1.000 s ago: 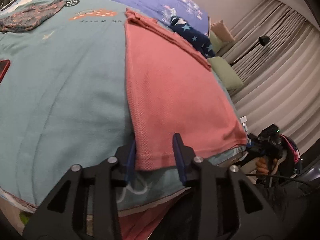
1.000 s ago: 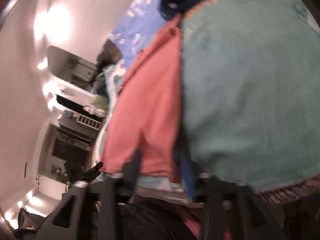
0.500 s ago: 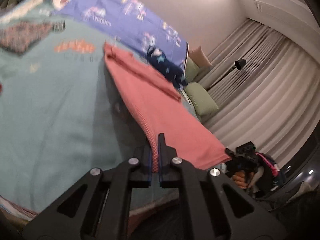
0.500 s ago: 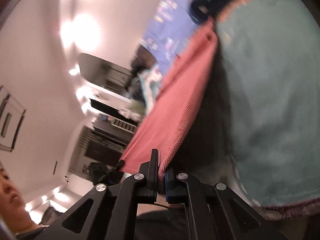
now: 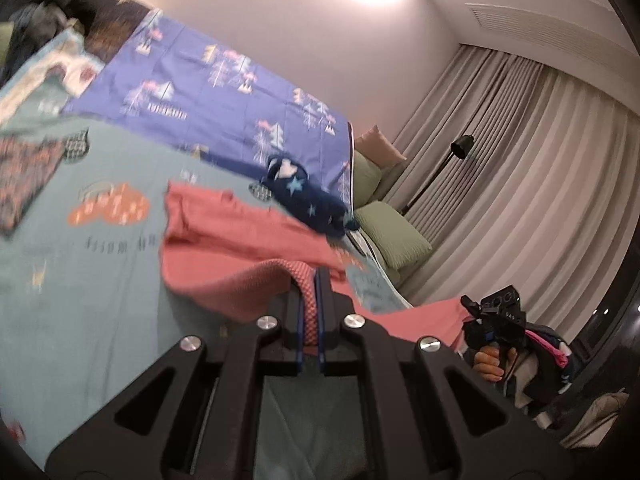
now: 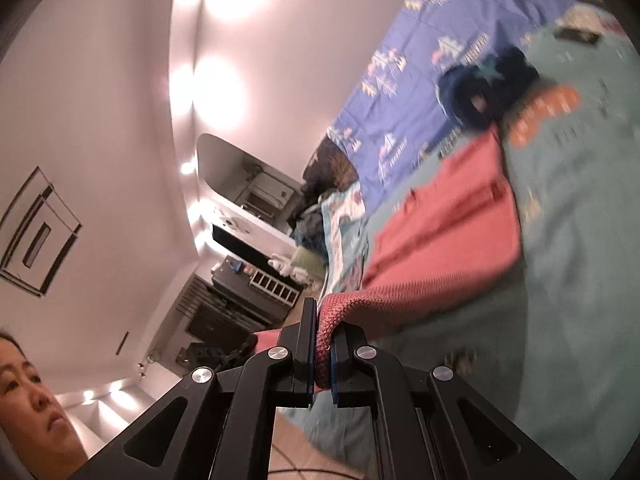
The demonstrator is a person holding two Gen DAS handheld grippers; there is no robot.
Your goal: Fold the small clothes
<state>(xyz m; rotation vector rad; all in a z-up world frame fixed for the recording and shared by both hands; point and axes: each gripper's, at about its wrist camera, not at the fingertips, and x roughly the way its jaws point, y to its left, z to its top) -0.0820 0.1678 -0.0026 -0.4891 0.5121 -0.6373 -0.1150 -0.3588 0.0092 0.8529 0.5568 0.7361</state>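
A salmon-pink knit garment (image 5: 224,264) lies on the teal bedspread (image 5: 80,300). My left gripper (image 5: 310,280) is shut on its near hem corner and holds it lifted, so the cloth arches back over itself. My right gripper (image 6: 322,316) is shut on the other near corner of the pink garment (image 6: 452,236), also lifted above the bed. The right gripper also shows in the left wrist view (image 5: 496,320), held in a hand at the right.
A dark blue star-print garment (image 5: 308,196) lies bunched beyond the pink one. A purple printed sheet (image 5: 224,92) covers the far bed. Green pillows (image 5: 392,232), a floor lamp (image 5: 460,148) and curtains (image 5: 540,180) stand to the right. A patterned cloth (image 5: 20,176) lies at the far left.
Both grippers closed on the near hem corners of the pink garment, then lifted it and carried it toward the far end, so the cloth now arches over itself.
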